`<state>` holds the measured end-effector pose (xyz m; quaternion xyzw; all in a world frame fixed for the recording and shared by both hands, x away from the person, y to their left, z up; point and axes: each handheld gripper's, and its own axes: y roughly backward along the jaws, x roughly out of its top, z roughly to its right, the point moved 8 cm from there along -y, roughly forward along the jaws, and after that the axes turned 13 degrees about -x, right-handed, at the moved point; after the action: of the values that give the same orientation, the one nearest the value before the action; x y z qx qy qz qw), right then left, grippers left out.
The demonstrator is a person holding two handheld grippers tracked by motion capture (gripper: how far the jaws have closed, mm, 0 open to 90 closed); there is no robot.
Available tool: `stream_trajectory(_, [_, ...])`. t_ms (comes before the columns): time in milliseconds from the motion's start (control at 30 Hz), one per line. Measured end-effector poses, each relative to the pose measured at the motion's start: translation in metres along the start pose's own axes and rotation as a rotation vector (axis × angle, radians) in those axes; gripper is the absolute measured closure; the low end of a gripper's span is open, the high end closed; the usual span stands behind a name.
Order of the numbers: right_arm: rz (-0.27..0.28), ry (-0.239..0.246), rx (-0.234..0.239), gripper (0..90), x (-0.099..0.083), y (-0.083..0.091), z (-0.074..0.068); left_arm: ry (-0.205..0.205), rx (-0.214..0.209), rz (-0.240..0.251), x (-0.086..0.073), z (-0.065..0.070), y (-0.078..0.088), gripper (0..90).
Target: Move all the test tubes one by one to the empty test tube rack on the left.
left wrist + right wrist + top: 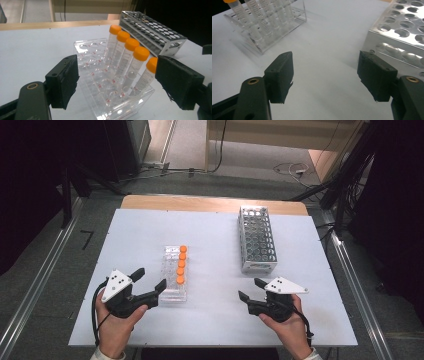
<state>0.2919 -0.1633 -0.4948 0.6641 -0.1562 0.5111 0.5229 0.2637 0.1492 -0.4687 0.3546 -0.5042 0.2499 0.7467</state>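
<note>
The left hand-held gripper [150,277] is released, jaws spread and holding nothing, just beside the near end of the clear tube rack [175,272] on the desk [215,317]. Five orange-capped tubes [130,60] stand in one row; the nearest tube's cap is partly hidden behind one jaw. The right hand-held gripper [251,289], also released, hovers near the metal rack [257,239], whose far end is cut off in its own view.

A white sheet [215,320] covers the wooden desk [210,203]. Grey carpet floor [45,285] surrounds it, with metal rails [35,290] along both sides. Cables [292,169] trail on the floor beyond, near pale wood furniture [280,132]. The far corners are dark.
</note>
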Motion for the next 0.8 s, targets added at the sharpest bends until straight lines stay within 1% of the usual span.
stream_trajectory(433, [0.000, -0.044, -0.061, 27.5, -0.008, 0.012, 0.031, 0.007, 0.039, 0.002, -0.010, -0.013, 0.009, 19.6])
stream_trajectory(567, [0.002, -0.059, -0.085, 26.8, -0.011, 0.015, 0.041, 0.017, 0.056, 0.011, -0.012, -0.018, 0.012, 19.6])
stream_trajectory(633, [0.004, -0.068, -0.093, 26.8, -0.012, 0.017, 0.046, 0.023, 0.067, 0.006, -0.015, -0.021, 0.014, 19.6])
stream_trajectory(733, [0.000, -0.080, -0.109, 26.7, -0.015, 0.020, 0.053, 0.039, 0.070, 0.000, -0.018, -0.025, 0.014, 19.4])
stream_trajectory(800, [-0.001, -0.086, -0.119, 26.7, -0.017, 0.021, 0.058, 0.044, 0.079, -0.002, -0.020, -0.027, 0.015, 19.4])
